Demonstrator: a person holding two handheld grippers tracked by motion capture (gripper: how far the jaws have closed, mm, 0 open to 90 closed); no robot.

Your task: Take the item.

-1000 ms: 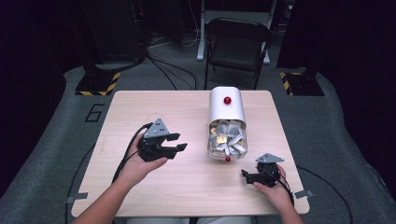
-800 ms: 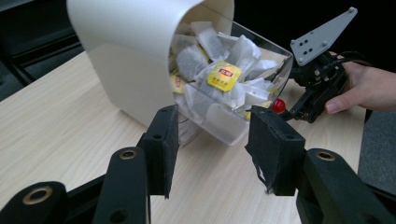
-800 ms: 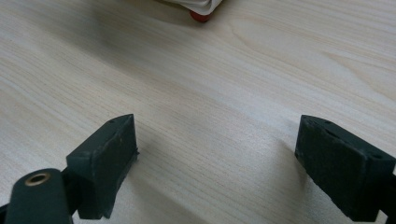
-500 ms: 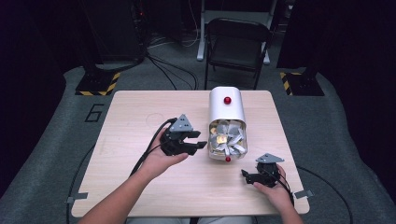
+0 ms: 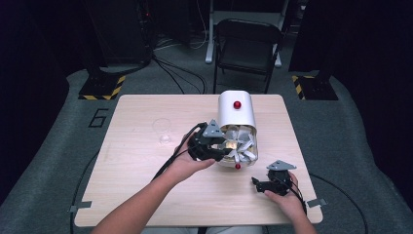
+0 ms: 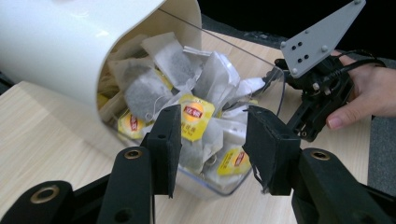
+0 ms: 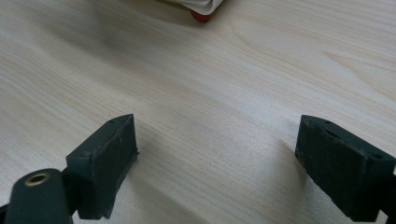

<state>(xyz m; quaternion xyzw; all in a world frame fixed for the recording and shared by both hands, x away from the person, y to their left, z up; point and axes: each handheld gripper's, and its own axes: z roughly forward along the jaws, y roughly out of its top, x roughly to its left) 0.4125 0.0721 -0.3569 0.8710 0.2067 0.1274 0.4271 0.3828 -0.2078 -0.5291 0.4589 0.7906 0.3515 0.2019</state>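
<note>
I bring my left gripper (image 6: 212,140) to the mouth of the white canister with a clear lid (image 5: 236,127), lying near the table's (image 5: 136,185) far edge — jaws released, half-narrowed around yellow-tagged tea bags (image 6: 196,114), grasping nothing. My right gripper (image 5: 269,184) rests released near the right edge — waiting.

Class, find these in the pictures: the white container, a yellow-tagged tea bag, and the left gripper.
white container (image 5: 235,111): high view, on its white top.
tea bag (image 6: 194,115): left gripper view, on its yellow tag.
left gripper (image 6: 212,150): left gripper view, midway between its fingertips.
</note>
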